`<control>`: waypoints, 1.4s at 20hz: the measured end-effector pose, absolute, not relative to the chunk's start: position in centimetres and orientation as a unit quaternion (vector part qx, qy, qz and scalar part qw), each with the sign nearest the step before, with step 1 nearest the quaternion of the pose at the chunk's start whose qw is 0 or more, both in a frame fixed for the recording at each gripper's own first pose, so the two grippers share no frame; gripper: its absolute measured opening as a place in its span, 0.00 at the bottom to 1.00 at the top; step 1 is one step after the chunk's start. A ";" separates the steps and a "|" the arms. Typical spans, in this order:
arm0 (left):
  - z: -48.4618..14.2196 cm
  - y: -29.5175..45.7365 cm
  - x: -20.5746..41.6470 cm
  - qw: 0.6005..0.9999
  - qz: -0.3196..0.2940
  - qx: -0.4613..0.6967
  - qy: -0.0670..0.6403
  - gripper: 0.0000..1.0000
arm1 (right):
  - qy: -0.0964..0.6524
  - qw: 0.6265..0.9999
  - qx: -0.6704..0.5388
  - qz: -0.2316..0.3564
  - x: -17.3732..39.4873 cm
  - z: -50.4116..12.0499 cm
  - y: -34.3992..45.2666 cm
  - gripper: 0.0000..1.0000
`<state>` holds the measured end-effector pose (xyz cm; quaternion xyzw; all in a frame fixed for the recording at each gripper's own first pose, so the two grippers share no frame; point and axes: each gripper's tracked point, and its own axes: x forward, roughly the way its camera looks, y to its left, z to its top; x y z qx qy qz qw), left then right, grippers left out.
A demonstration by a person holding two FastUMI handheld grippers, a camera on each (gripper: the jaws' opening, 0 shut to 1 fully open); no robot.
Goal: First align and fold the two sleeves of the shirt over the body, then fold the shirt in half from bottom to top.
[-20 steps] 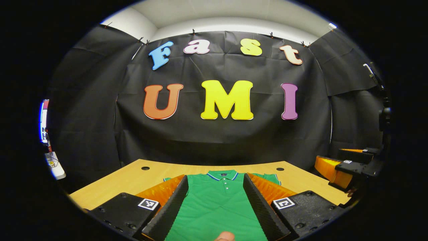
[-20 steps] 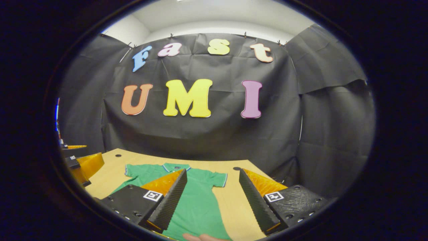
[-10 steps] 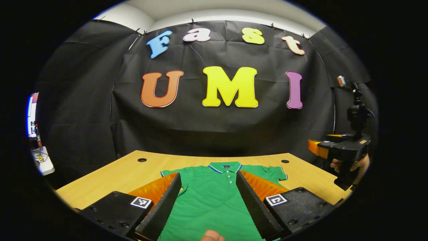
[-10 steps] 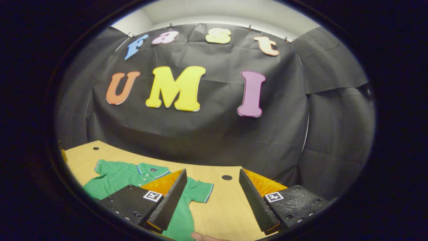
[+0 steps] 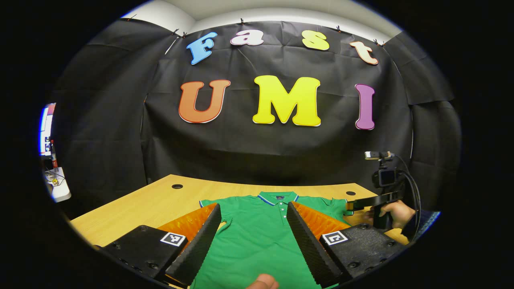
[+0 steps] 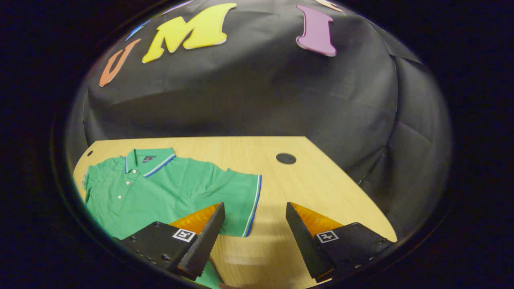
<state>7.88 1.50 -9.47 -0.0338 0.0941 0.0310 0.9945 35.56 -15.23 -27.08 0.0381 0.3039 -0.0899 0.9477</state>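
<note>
A green polo shirt (image 5: pixel 257 237) lies flat and face up on the wooden table (image 5: pixel 160 204), collar toward the far wall. My left gripper (image 5: pixel 253 208) hovers open above the shirt's body, with nothing between its fingers. In the right gripper view the shirt (image 6: pixel 160 188) spreads to the left, and its short sleeve (image 6: pixel 241 196) with striped trim lies spread out toward the side. My right gripper (image 6: pixel 255 206) is open just over that sleeve's hem, tilted down at the table (image 6: pixel 321 180). The left gripper view shows the right gripper (image 5: pixel 361 202) low beside the sleeve, held by a hand (image 5: pixel 395 210).
Round cable holes sit in the table top (image 5: pixel 177 186) (image 5: pixel 350 193) (image 6: pixel 286 158). The black cloth wall closes the far side and the right. A white stand (image 5: pixel 56 188) is off the table's left edge. A fingertip (image 5: pixel 263 281) shows at the bottom of the left gripper view.
My right gripper has dropped and tipped downward, coming in over the shirt's sleeve. My left gripper has drifted only slightly and stays open above the body.
</note>
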 end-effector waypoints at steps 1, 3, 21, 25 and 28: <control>-9.7 1.6 7.9 0.995 0.031 -0.029 0.095 1.00 | 0.311 0.945 0.055 -0.091 36.2 -27.7 -15.2 0.91; -9.9 1.7 8.1 0.995 0.030 -0.025 0.095 1.00 | 0.326 0.935 0.091 -0.108 36.7 -28.5 -15.7 0.80; -12.4 4.3 9.3 0.991 0.045 -0.017 0.126 1.00 | 0.243 0.968 -0.023 -0.049 37.8 -20.3 -9.4 0.00; -11.6 4.9 9.1 0.992 0.051 -0.022 0.115 1.00 | 0.195 0.976 -0.091 -0.025 37.5 -17.8 -4.7 0.00; -11.9 4.9 9.1 0.991 0.054 -0.022 0.117 1.00 | 0.174 0.980 -0.094 0.021 36.2 -16.9 0.1 0.02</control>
